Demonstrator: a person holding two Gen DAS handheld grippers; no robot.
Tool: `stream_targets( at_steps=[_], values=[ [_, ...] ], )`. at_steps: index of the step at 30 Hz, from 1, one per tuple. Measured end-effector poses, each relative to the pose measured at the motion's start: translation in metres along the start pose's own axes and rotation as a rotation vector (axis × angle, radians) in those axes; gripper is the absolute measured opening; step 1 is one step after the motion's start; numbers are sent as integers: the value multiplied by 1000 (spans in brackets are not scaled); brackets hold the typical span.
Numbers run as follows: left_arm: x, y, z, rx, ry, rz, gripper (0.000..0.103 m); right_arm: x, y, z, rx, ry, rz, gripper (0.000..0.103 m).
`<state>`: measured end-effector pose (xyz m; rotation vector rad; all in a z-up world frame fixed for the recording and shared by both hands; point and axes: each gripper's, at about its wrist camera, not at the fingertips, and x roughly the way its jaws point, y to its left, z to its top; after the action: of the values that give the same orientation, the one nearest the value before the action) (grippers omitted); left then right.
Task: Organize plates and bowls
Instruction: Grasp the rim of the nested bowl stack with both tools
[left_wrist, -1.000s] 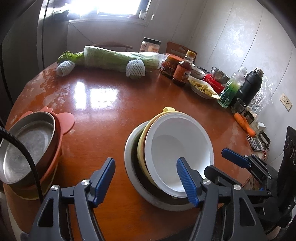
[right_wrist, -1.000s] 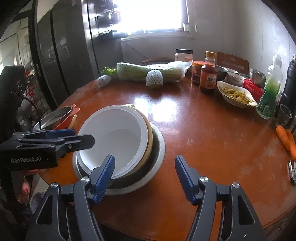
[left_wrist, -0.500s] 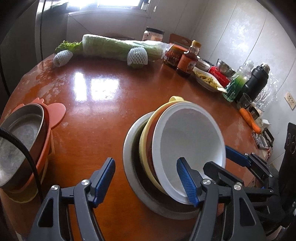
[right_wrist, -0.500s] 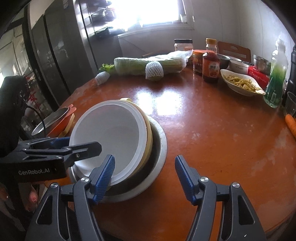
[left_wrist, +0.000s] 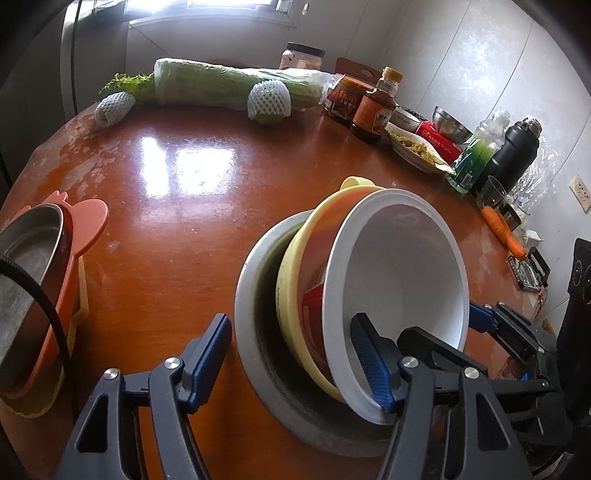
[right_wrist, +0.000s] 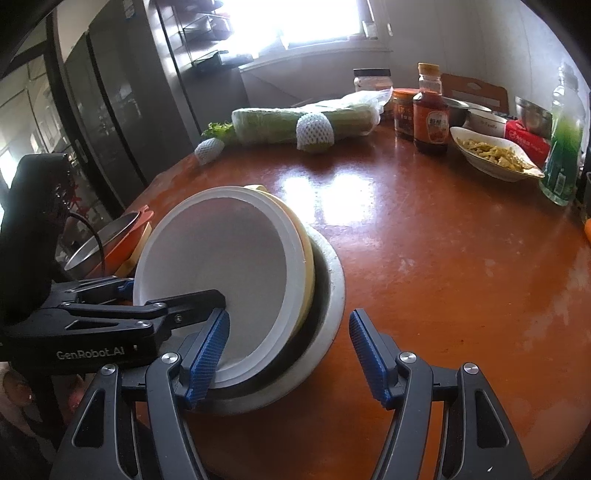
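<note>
A white bowl (left_wrist: 402, 280) sits nested in a yellow bowl (left_wrist: 295, 295), both tilted inside a grey metal dish (left_wrist: 247, 295) on the red-brown table (left_wrist: 177, 206). My left gripper (left_wrist: 295, 362) is open, its right finger inside the white bowl's near rim. My right gripper (right_wrist: 288, 339) is open, its left finger at the white bowl (right_wrist: 221, 269) beside the left gripper's fingers (right_wrist: 184, 306). A steel bowl (left_wrist: 26, 273) rests in an orange plate (left_wrist: 85, 221) at the left.
At the table's far side lie a wrapped cabbage (left_wrist: 229, 85), two foam-netted fruits (left_wrist: 269, 99), sauce jars and a bottle (left_wrist: 376, 107), a dish of food (left_wrist: 417, 147), a green bottle (left_wrist: 476, 151), a black flask (left_wrist: 513, 147) and carrots (left_wrist: 502, 229).
Both grippers have moved in closer to the stack. The white and yellow bowls have tipped up more steeply inside the grey dish.
</note>
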<state>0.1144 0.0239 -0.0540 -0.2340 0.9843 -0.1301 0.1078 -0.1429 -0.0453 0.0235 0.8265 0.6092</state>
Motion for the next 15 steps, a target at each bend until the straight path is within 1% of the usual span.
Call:
stream_targets(
  at_steps=[3, 7, 9, 15],
  values=[
    [1, 0, 0, -6, 4, -21, 61, 0, -1, 0, 3, -1, 13, 68],
    [2, -1, 0, -9, 3, -35, 54, 0, 1, 0, 5, -3, 44, 62],
    [1, -3, 0, -6, 1, -40, 50, 0, 2, 0, 5, -4, 43, 62],
    [0, -4, -1, -19, 1, -34, 50, 0, 2, 0, 4, -3, 38, 60]
  ],
)
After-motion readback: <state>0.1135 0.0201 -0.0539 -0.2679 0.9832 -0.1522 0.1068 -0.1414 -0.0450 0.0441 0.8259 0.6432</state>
